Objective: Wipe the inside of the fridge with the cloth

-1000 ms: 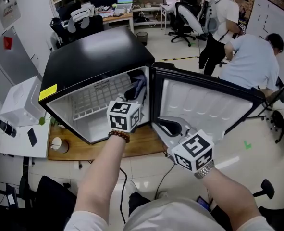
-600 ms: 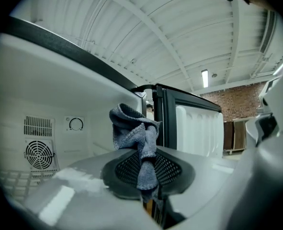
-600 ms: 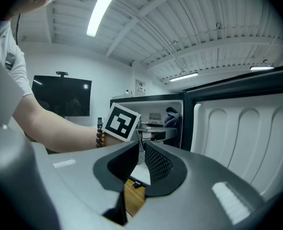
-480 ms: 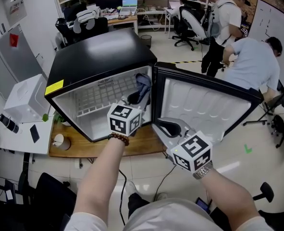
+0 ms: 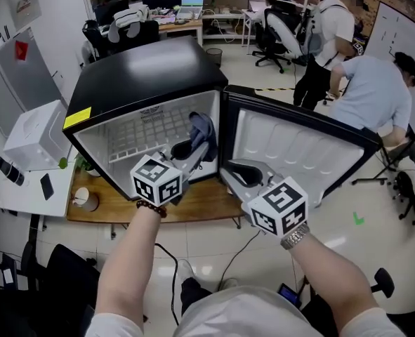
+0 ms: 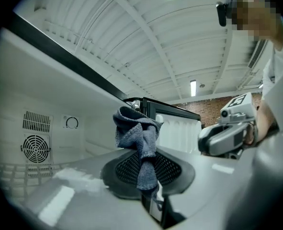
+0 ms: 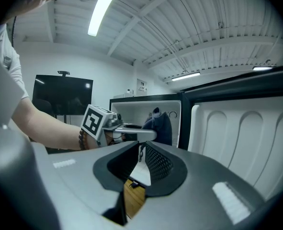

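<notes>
My left claw (image 6: pixel 148 176) is clamped on the cloth (image 6: pixel 136 133). The jaws are nearly together with the blue-grey fabric pinched between the pads, and the rest of it stands up in a bunch above the tips. From the head view the cloth (image 5: pixel 201 128) sits inside the fridge (image 5: pixel 144 69), up against the fridge's right wall, on the side where the door (image 5: pixel 298 153) hangs. It is raised above the fridge's floor, and I cannot tell whether it touches the wall.

My right claw (image 7: pixel 140 159) holds nothing. Its jaws stand only a narrow slit apart, and through the slit I see pale flooring and a bit of wood. It hangs outside the fridge, low in front of the white inner face of the open door.

Deeper in the fridge, a white wire shelf (image 5: pixel 147 135) lies left of the cloth, and a round fan grille (image 6: pixel 36 147) is set in the back wall. The fridge stands on a wooden board (image 5: pixel 200 202). Behind the fridge, past the door, two people (image 5: pixel 361 83) stand near a whiteboard.
</notes>
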Available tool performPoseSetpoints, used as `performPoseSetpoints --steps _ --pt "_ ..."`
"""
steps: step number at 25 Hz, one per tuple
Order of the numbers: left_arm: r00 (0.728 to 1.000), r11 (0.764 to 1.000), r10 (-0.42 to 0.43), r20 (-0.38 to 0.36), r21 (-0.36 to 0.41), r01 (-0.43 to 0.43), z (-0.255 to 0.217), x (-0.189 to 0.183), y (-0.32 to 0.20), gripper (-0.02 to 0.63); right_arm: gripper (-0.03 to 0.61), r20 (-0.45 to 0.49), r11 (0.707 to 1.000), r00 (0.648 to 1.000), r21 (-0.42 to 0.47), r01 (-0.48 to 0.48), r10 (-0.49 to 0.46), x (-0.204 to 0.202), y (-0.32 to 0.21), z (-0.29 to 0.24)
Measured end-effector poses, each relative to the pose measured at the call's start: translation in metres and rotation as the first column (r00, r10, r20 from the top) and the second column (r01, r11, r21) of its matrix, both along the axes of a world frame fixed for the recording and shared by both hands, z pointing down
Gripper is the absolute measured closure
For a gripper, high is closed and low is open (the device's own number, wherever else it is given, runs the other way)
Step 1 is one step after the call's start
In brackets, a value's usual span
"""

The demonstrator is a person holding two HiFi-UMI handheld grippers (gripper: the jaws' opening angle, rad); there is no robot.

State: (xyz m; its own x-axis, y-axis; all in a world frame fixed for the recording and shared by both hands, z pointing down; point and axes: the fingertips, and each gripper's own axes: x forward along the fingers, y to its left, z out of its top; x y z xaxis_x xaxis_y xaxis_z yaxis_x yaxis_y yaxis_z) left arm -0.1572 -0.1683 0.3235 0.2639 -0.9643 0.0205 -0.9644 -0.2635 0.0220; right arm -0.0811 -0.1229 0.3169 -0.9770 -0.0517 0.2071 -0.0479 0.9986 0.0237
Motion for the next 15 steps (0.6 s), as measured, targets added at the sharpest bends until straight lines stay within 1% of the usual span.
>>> performPoseSetpoints --steps 2,5,6,9,12,13,15 --pt "0.999 0.999 0.044 -0.002 -0.001 -0.044 0.000 0.004 0.014 0.561 0.526 -0.010 1.000 1.000 -0.001 0.021 -0.021 -0.003 -0.003 0.000" --pt "0.993 0.993 0.114 0.006 -0.025 -0.114 0.005 0.013 0.039 0.561 0.509 -0.029 0.997 0.997 -0.013 0.072 -0.072 -0.010 -0.001 0.004" --pt "0.990 0.990 0.138 0.001 -0.034 -0.138 0.007 0.016 0.048 0.561 0.495 -0.036 0.995 0.995 -0.022 0.094 -0.094 -0.013 0.001 0.005" --pt "0.979 0.979 0.198 -0.039 -0.040 -0.199 0.006 0.024 0.074 0.561 0.424 -0.056 0.982 0.982 -0.067 0.179 -0.183 -0.021 0.011 0.013" --pt "0.973 0.973 0.224 -0.061 -0.046 -0.227 0.004 0.025 0.099 0.561 0.353 -0.061 0.947 0.953 -0.148 0.285 -0.296 -0.028 0.025 0.020" --pt "0.971 0.971 0.231 -0.066 -0.052 -0.234 0.004 0.025 0.106 0.561 0.334 -0.052 0.930 0.941 -0.180 0.321 -0.335 -0.031 0.030 0.020" --pt "0.965 0.965 0.249 -0.085 -0.063 -0.255 0.004 0.025 0.121 0.561 0.313 -0.029 0.887 0.910 -0.241 0.395 -0.413 -0.036 0.040 0.018"
